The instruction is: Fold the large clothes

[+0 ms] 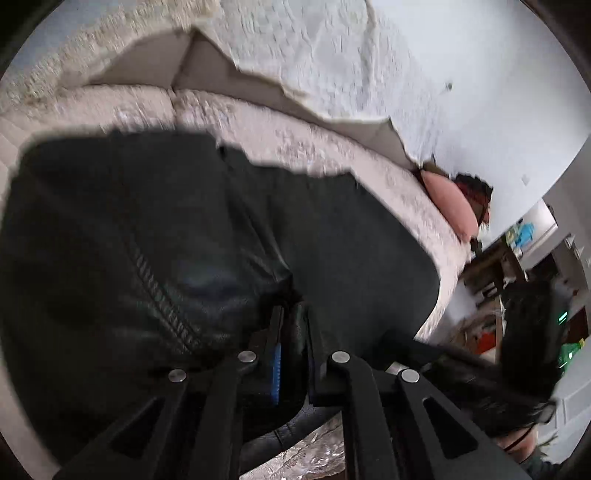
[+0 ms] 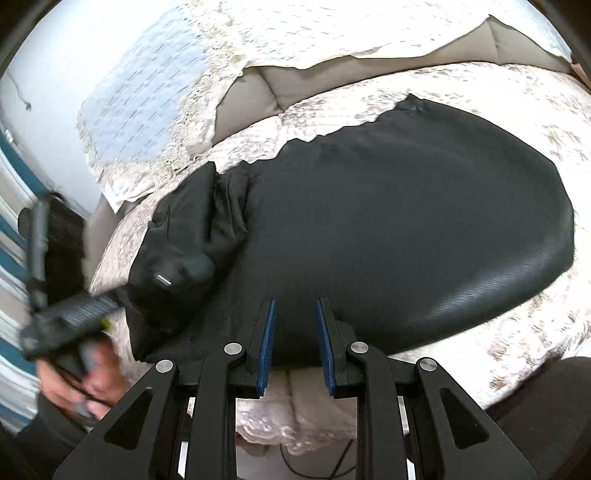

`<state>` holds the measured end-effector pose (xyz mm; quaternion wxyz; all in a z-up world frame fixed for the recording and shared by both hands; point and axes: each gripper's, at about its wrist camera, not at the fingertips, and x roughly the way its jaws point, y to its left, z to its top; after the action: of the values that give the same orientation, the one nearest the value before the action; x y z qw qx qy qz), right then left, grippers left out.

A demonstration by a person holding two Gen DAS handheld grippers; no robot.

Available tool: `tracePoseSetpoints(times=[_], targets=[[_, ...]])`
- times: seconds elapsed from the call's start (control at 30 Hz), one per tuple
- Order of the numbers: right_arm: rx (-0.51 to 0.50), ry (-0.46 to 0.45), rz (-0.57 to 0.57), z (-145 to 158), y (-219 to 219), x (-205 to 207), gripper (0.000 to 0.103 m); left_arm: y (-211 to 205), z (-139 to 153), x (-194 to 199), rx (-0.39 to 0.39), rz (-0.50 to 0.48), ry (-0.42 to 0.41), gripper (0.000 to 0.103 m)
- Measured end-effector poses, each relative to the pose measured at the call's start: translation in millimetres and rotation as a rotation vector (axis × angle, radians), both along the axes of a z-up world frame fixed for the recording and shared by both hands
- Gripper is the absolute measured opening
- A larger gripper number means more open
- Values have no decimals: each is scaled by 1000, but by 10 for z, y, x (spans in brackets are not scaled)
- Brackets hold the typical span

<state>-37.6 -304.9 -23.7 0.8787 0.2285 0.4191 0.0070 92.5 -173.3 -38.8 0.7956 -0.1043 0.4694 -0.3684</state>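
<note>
A large black leather-look jacket lies spread over the sofa seat. In the left wrist view my left gripper is shut on a bunched fold of the jacket's near edge, and one blue pad shows beside the pinched fabric. The right wrist view shows the jacket's smooth panel across the seat, with a crumpled part and a metal fitting at its left. My right gripper hangs over the jacket's near edge, blue pads apart and nothing pinched. A blurred hand holds the left gripper at the jacket's left edge.
A cream lace throw drapes the sofa's back cushions. A pink cushion sits at the sofa's far right end. Cluttered shelves stand beyond it. The sofa's front edge lies just below my right gripper.
</note>
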Motion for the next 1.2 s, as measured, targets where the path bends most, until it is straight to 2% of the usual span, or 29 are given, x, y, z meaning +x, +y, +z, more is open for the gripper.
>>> tracePoseSetpoints(times=[0.13,0.2,0.3,0.43,0.47,0.57,0.67,0.73,0.83,0.93,1.03,1.2], targets=[[18,-24,16,52,-24,28,23,32,179,-99,0,-17,-34,11],[31,-38,27,79,-33,14,23,118,318,-179,0,-32,-63,16],[42,-69,50,166,28,112,23,316,574,-325,-40,-34,-106,22],[44,-111,100,315,177,259,23,670,903,-242,-80,78,-195,28],[42,-122,116,347,231,311,23,747,926,-172,-58,122,-218,32],[29,-129,152,365,372,446,23,907,778,108,52,240,-224,32],[-12,-113,202,268,533,525,23,1005,461,349,127,312,-148,32],[-36,-29,205,52,572,555,23,1014,301,406,110,314,-95,32],[3,68,189,-300,519,477,20,899,177,408,102,283,-87,32],[30,75,171,-422,467,388,16,720,78,428,121,253,-97,34],[5,79,176,-426,495,418,16,554,-44,461,192,235,-130,35],[-13,65,190,-469,517,443,16,578,-127,451,183,254,-136,35]])
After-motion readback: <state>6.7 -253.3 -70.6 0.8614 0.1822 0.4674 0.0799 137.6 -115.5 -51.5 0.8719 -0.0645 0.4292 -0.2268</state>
